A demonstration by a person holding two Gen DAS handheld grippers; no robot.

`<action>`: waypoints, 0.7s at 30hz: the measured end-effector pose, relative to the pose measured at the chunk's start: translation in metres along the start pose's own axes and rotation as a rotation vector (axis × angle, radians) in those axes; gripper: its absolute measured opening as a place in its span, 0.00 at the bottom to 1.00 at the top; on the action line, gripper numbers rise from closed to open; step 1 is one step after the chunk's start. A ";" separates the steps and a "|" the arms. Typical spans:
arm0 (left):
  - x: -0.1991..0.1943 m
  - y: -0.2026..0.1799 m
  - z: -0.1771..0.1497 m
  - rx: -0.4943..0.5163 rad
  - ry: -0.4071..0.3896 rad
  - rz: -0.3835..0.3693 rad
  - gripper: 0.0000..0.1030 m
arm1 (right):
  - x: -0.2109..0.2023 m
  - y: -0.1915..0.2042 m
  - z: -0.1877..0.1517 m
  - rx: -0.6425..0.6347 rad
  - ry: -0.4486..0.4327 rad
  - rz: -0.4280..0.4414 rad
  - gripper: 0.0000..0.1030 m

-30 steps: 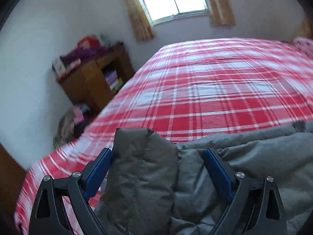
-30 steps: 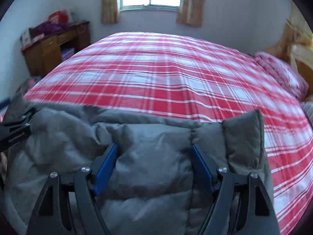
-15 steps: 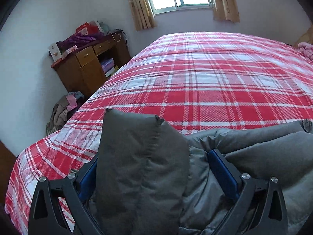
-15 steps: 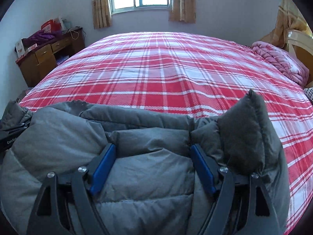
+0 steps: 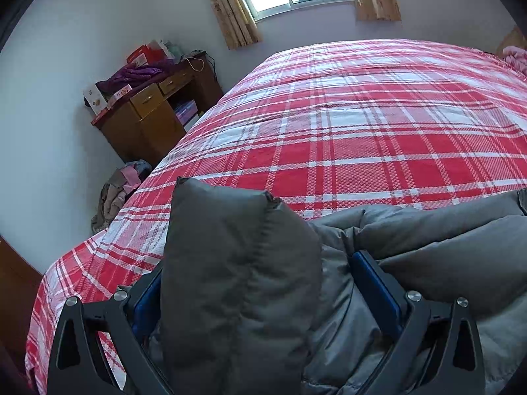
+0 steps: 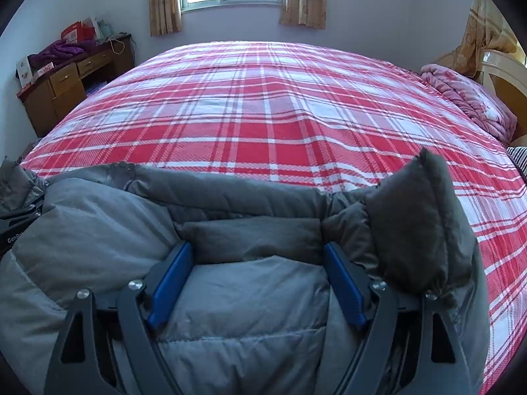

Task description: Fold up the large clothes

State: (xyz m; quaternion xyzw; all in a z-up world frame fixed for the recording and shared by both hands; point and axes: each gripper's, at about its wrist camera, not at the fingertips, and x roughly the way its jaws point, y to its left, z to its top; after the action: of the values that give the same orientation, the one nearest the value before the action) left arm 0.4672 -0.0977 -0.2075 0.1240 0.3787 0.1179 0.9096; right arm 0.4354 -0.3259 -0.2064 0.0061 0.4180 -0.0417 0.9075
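One grey quilted puffer jacket [image 6: 250, 316] lies at the near edge of the bed with the red-and-white plaid cover [image 6: 263, 125]. Two grippers angle down over it. The left gripper [image 5: 263, 296] has its blue-padded fingers [image 5: 375, 289] spread wide around an upright fold. The right gripper [image 6: 255, 279] is opening, jacket between its fingers. Only the right view shows the pink quilt [image 6: 471, 105]; both show one wooden desk [image 5: 148, 118].

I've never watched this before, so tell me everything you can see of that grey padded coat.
The grey padded coat looks like quilted, puffy nylon with stitched seams. It lies bunched on the near edge of the red plaid bedspread, folded over itself. One stiff corner stands up in each view. Its padding sits between the blue pads of the left tool and the right tool, whose jaws are opening.
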 end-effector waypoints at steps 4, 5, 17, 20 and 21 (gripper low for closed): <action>0.000 0.000 0.000 0.005 -0.001 0.008 0.99 | 0.003 0.002 0.000 -0.010 0.014 -0.011 0.80; 0.000 0.000 0.000 0.006 -0.001 0.009 0.99 | 0.003 0.002 0.000 -0.011 0.015 -0.014 0.81; 0.000 -0.001 0.000 0.010 -0.003 0.014 0.99 | 0.006 0.006 0.000 -0.030 0.025 -0.038 0.81; -0.001 -0.001 -0.001 0.012 -0.004 0.016 0.99 | 0.006 0.006 0.000 -0.032 0.026 -0.041 0.81; -0.001 -0.001 0.000 0.015 -0.004 0.019 0.99 | 0.006 0.006 0.000 -0.033 0.026 -0.042 0.81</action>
State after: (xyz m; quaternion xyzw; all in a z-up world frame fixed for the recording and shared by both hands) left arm 0.4664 -0.0990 -0.2076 0.1345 0.3765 0.1235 0.9082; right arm 0.4397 -0.3198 -0.2116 -0.0171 0.4305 -0.0539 0.9008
